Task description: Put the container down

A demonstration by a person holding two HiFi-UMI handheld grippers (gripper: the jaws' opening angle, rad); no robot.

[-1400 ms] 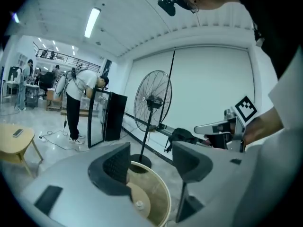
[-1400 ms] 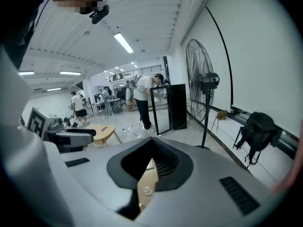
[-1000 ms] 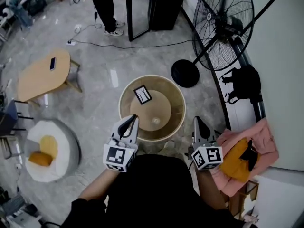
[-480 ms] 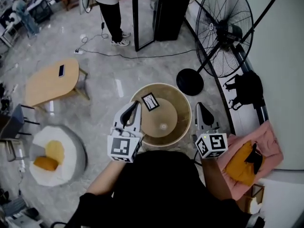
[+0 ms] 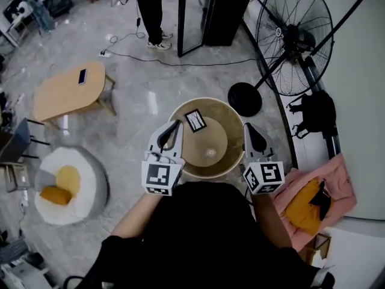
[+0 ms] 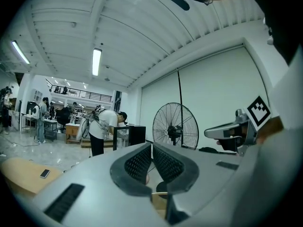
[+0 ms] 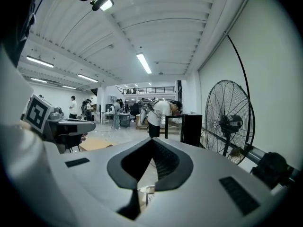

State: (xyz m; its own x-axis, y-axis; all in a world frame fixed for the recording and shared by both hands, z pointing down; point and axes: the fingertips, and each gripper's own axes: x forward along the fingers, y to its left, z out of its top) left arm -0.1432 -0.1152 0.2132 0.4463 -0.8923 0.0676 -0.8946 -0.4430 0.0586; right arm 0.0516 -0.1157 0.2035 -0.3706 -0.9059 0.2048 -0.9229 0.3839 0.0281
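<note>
A round tan container [image 5: 216, 161] with a black-and-white marker card [image 5: 195, 120] inside sits straight below me in the head view, well above the floor. My left gripper [image 5: 176, 125] lies along its left rim and my right gripper [image 5: 249, 127] along its right rim, so it sits between them. Both are shut. In the left gripper view the pads [image 6: 151, 145] meet with nothing between them, and a strip of tan shows below. The right gripper [image 7: 151, 141] looks the same. Whether either one presses on the wall is hidden.
A big standing fan [image 5: 295, 38] with a round black base [image 5: 243, 99] is just beyond the container. Behind it are a black cabinet [image 5: 222, 11] and a standing person [image 5: 150, 11]. A wooden table [image 5: 66, 92] and a white seat [image 5: 63, 185] stand left, pink cloth [image 5: 313, 200] right.
Both grippers have come forward along the container's sides, from its near rim to about its middle. The whole view has drifted a little over the floor.
</note>
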